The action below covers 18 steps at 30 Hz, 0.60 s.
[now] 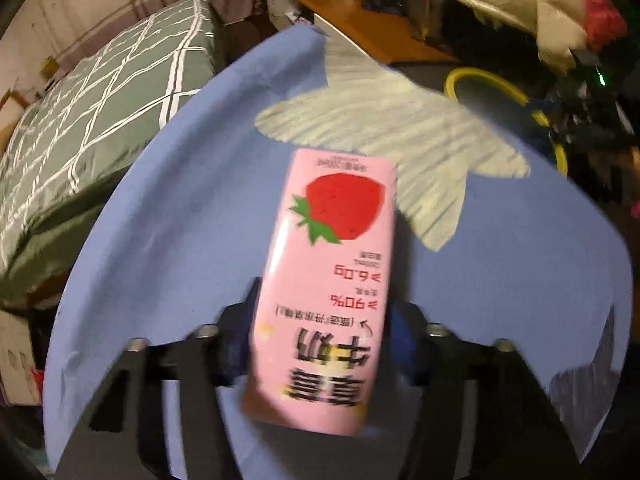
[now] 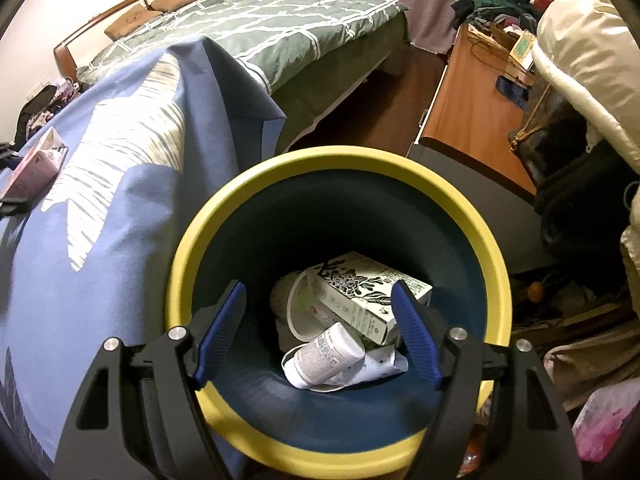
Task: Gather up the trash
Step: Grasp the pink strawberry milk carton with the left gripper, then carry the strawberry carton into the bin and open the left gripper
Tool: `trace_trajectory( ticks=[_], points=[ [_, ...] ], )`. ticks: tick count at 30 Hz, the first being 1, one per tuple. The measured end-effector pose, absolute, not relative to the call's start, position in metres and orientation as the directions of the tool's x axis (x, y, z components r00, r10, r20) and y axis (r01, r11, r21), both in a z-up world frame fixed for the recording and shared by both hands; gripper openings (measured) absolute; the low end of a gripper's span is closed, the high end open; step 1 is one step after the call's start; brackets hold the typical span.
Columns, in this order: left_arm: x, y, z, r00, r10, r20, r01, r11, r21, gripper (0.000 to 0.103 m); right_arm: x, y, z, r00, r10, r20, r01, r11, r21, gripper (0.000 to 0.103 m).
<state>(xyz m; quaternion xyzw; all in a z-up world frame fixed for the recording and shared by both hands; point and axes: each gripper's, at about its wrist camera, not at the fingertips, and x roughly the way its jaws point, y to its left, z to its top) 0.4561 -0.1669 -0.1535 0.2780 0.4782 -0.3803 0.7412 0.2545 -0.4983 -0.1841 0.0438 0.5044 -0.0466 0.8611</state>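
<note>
My left gripper [image 1: 320, 320] is shut on a pink strawberry milk carton [image 1: 332, 280] and holds it over the blue cloth-covered table [image 1: 160, 280]. The carton also shows in the right wrist view [image 2: 38, 168] at the far left. My right gripper [image 2: 320, 332] is open and empty, above the yellow-rimmed dark bin [image 2: 488, 248]. In the bin lie a floral box [image 2: 360, 296], a white bottle [image 2: 324, 352] and a white cup [image 2: 296, 304]. The bin's rim shows in the left wrist view [image 1: 500, 84] beyond the table's far edge.
A bed with a green checked cover [image 2: 280, 24] stands behind the table. A wooden desk [image 2: 472, 104] with clutter is at the right. Padded jackets [image 2: 592, 64] and bags crowd the right side. A pink bag [image 2: 612, 420] lies by the bin.
</note>
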Motion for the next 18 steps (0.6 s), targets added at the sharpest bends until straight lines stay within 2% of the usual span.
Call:
trace_trajectory(
  ticks=[9,18],
  points=[
    [0.405,-0.212,-0.12,0.447,-0.261,-0.856,0.786,0.572,0.236,0.05,0.222,-0.511,-0.173,0.535,-0.028,-0.845,0.146,0.987,0.06,0.071],
    [0.348,-0.317,-0.083,0.475,-0.329,-0.816,0.831,0.472,0.294,0.05,0.169,-0.526,-0.155,0.595,-0.052,-0.802,0.166,0.984,0.059,0.071]
  ],
)
